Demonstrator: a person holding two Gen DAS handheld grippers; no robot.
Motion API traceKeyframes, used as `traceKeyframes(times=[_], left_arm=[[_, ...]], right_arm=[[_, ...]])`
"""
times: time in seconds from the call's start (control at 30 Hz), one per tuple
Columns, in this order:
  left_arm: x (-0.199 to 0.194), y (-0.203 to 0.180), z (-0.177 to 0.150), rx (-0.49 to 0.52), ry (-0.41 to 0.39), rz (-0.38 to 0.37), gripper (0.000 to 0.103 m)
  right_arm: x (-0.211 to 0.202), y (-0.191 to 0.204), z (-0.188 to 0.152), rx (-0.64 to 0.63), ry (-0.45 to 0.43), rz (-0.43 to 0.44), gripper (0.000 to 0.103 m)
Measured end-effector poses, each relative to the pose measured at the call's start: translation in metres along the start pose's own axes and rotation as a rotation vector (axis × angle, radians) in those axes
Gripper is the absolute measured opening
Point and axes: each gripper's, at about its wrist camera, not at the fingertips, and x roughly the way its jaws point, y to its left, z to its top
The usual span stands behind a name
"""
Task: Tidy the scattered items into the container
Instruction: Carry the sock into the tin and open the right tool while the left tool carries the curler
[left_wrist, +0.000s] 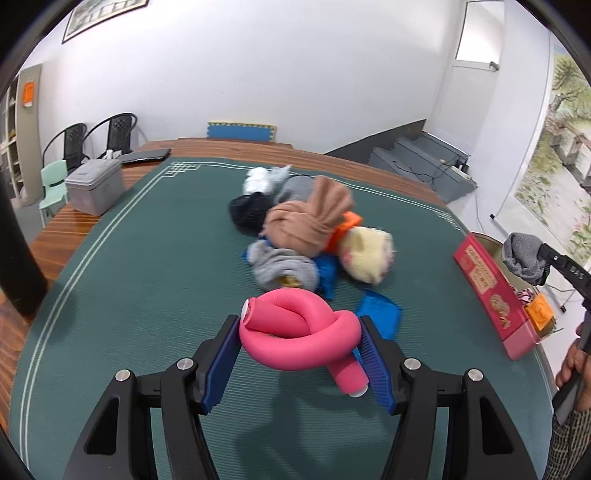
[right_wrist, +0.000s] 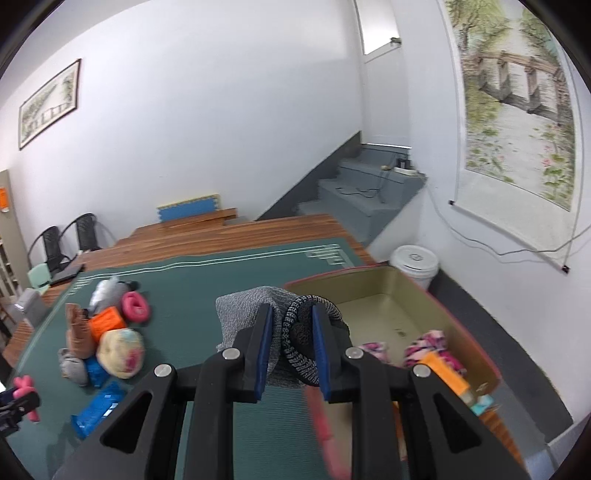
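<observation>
Left claw (left_wrist: 300, 347): clamped on a knotted pink foam tube (left_wrist: 301, 334), blue pads pressing it from both sides, the tube lifted just above the green mat (left_wrist: 129, 258) that covers the wooden table (left_wrist: 74, 229).

Right claw (right_wrist: 291, 339): closed tight on a rolled grey sock bundle (right_wrist: 251, 310), the dark speckled cuff pinched between the pads. The bundle hangs above the mat beside the near-left corner of the box (right_wrist: 461, 325). In the left view the same bundle shows at the far right, above the box's red patterned side.

Container: a shallow open box, red outside, tan inside, set at the right edge of the mat. It already holds pink patterned fabric (right_wrist: 436, 343) and an orange block (right_wrist: 447, 373) at its near end; the far end is bare.

Items left on the mat, in one pile near the middle: a tan sock bundle (left_wrist: 306, 221), a light grey sock bundle (left_wrist: 284, 264), a cream plush piece (left_wrist: 369, 254), an orange block (left_wrist: 345, 229), a dark bundle (left_wrist: 247, 212), a white and grey item (left_wrist: 266, 179) behind them, and blue packets (left_wrist: 380, 314) nearest the left claw. The right view also shows a second pink foam ring (right_wrist: 136, 306) at the far side of the pile.

A grey lidded box (left_wrist: 94, 184) stands on bare table at the mat's far-left corner.
</observation>
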Motion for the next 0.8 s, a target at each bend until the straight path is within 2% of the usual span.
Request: traceKeyframes(times=[0.23,0.5,0.57,0.6,0.63,0.67,0.8], left_arm=[[0.0,-0.038,0.004,0.041,-0.008,-0.023,0.065],[-0.011,-0.067,0.003,0.06,-0.029,-0.045,0.065],[-0.013,-0.071,0.002,0.07,-0.029,-0.038,0.065],[-0.013,-0.073,0.001,0.073,-0.029,-0.036,0.065],[-0.014,-0.076,0.001,0.075,-0.028,-0.035,0.065],[-0.015,-0.078,0.001,0.077,-0.029,-0.036,0.065],[-0.02,-0.087,0.001,0.091,-0.04,-0.04,0.065]], right_arm=[[0.023,-0.057,0.006,0.034,0.017,-0.131,0.024],[0.041,-0.088,0.006,0.077,0.046,-0.177,0.024],[0.041,-0.088,0.004,0.071,0.052,-0.189,0.031],[0.042,-0.087,0.003,0.059,0.056,-0.192,0.049],[0.043,-0.086,0.002,0.051,0.059,-0.187,0.075],[0.042,-0.084,0.001,0.047,0.053,-0.175,0.081],[0.035,-0.08,0.002,0.036,0.026,-0.171,0.082]])
